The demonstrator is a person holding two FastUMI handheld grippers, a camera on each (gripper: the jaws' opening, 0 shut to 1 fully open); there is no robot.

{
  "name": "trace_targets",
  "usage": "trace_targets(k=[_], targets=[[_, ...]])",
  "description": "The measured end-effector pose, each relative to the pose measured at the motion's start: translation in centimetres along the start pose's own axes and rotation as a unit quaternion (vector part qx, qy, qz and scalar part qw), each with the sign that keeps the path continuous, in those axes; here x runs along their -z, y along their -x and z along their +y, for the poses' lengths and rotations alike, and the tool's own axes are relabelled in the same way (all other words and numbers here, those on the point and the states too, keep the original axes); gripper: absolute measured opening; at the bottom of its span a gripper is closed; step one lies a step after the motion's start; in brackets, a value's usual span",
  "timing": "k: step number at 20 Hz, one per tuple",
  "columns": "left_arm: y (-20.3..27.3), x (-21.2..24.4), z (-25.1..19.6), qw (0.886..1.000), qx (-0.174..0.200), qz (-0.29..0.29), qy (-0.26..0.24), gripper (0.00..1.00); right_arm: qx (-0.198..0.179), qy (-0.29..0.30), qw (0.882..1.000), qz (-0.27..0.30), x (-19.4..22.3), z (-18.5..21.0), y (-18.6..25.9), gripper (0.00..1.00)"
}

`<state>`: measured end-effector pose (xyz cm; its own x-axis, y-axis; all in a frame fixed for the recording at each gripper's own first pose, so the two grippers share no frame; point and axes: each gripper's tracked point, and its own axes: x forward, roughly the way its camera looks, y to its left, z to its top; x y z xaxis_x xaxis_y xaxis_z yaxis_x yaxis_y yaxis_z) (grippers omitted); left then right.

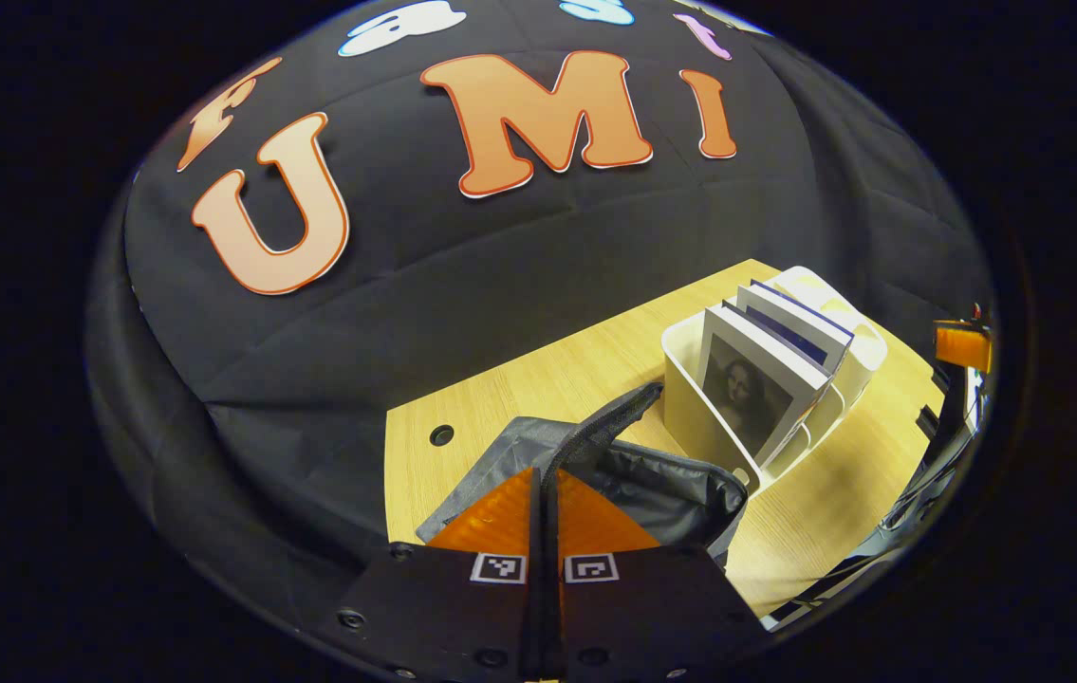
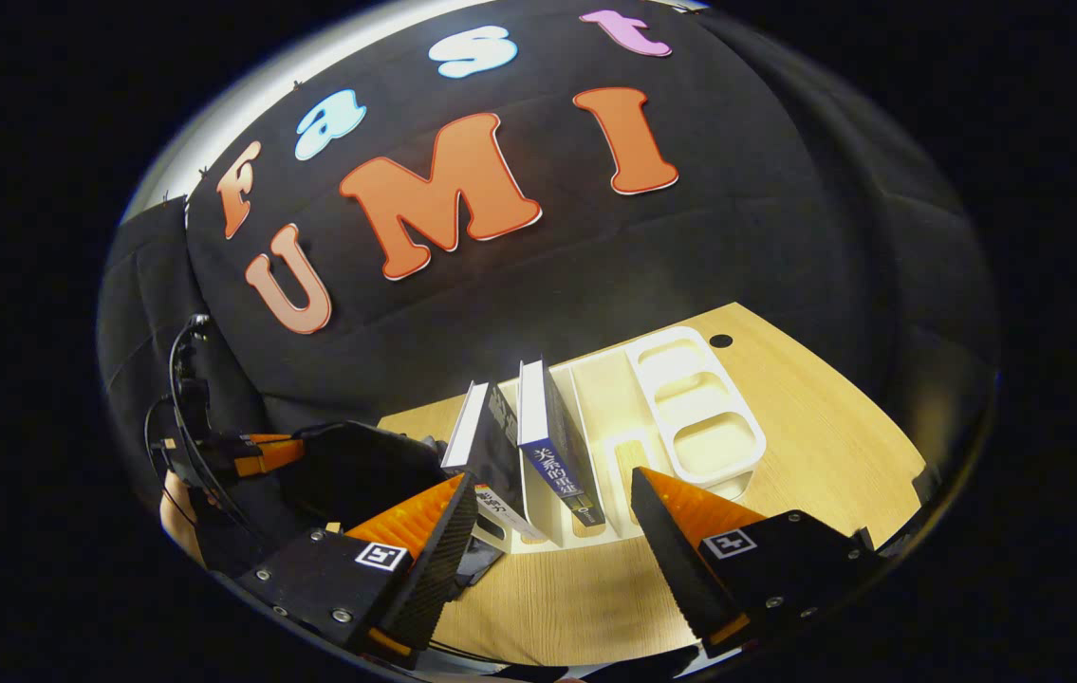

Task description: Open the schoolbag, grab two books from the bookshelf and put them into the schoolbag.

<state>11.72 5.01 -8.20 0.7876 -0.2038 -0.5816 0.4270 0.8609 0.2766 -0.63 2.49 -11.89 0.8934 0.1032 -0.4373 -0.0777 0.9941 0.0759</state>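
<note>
While our left gripper [image 1: 545, 493] is pinched closed on the strap [image 1: 600, 427] of the grey schoolbag [image 1: 661, 489], our right gripper [image 2: 552, 512] hangs wide open just before the white bookshelf [image 2: 699, 408]. Two books [image 2: 538, 427] stand upright in its slots. Bag and bookshelf sit side by side on the wooden desk [image 2: 832, 436].

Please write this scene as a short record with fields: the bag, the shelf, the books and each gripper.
bag: grey fabric schoolbag, mouth open, on the wooden table
shelf: white plastic bookshelf, beside the bag
books: two upright books in the shelf slots
left gripper: shut, pinching the bag's dark zipper edge
right gripper: open, facing the books
</note>
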Motion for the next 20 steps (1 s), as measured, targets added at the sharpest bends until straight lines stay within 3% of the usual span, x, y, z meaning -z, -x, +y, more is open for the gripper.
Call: trace_targets(k=[4, 9, 13, 17, 20], targets=[[-0.8, -1.3, 2.2, 0.999, 0.004, -0.007, 0.039, 0.01, -0.015, 0.044, 0.999, 0.026, -0.7, 3.7, -0.8, 0.97], [-1.1, -2.7, 3.1, 0.999, 0.020, -0.018, 0.043, 0.01, -0.032, 0.108, 0.994, -0.001, -6.6, 9.3, -1.5, 0.97], [-1.5, -2.5, 2.0, 0.998, 0.037, -0.013, 0.048, 0.01, 0.001, 0.138, 0.990, 0.014, -9.4, 11.0, -4.3, 0.97], [-1.4, -2.1, 2.2, 0.998, 0.038, -0.013, 0.043, 0.01, -0.010, 0.103, 0.991, 0.083, -8.3, 12.8, -8.2, 0.97], [-1.3, -1.6, 2.3, 0.998, 0.041, -0.011, 0.049, 0.01, 0.033, 0.107, 0.985, 0.128, -6.7, 11.5, -11.5, 0.98]])
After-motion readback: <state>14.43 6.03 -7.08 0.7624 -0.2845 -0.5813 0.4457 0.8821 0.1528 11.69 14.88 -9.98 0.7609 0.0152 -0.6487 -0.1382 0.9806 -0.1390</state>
